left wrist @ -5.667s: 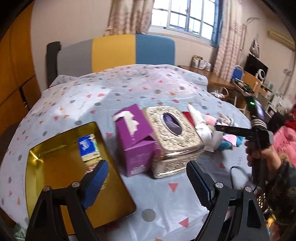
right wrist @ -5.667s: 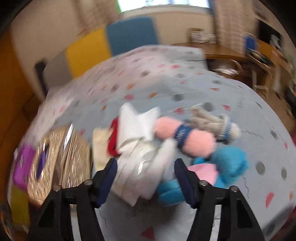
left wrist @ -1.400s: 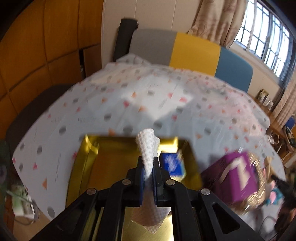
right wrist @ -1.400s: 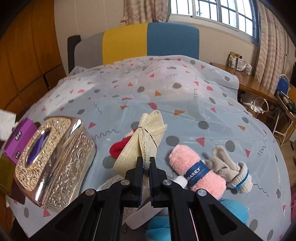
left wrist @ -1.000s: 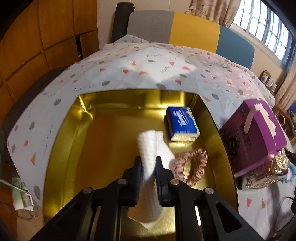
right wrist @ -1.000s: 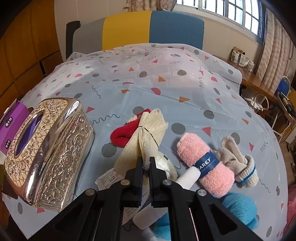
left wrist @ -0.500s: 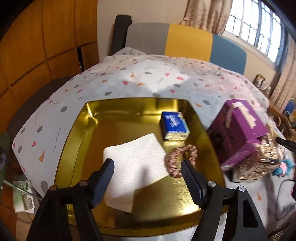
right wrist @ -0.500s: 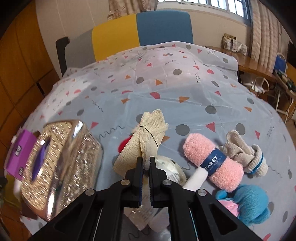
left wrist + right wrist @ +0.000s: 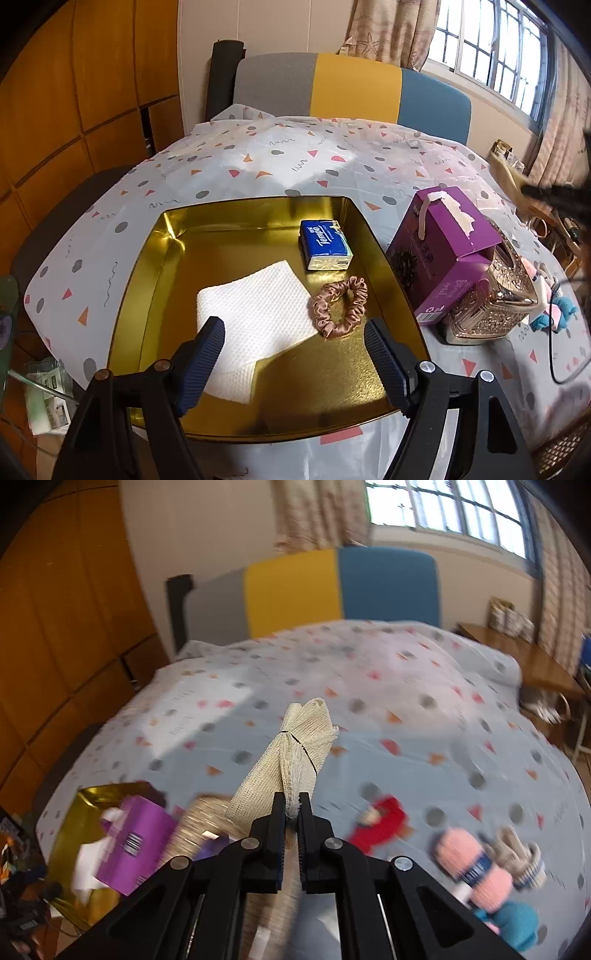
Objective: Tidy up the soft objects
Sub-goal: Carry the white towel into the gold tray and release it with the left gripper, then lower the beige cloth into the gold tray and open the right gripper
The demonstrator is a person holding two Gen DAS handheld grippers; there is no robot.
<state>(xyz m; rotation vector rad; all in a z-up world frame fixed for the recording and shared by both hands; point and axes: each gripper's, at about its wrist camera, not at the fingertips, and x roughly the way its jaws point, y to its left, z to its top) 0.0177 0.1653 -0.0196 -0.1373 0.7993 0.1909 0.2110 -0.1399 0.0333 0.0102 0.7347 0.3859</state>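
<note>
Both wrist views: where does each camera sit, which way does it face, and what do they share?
Left wrist: on the left gripper, jaws opening over the gold metal tray with nothing between them; white waffle cloth below.
Right wrist: on the right gripper, shut on a cream gauze bundle, above the spotted tablecloth.
Shared: the purple cardboard box and the tray.

A gold tray (image 9: 155, 258) is holding a white dimpled cloth (image 9: 255, 310), a blue tissue pack (image 9: 325, 249) and a rose-brown scrunchie (image 9: 340, 306). The tablecloth (image 9: 221, 166) is showing grey dots and orange triangles on pale blue, and a cream mesh cloth (image 9: 295, 753) is standing out against it.
</note>
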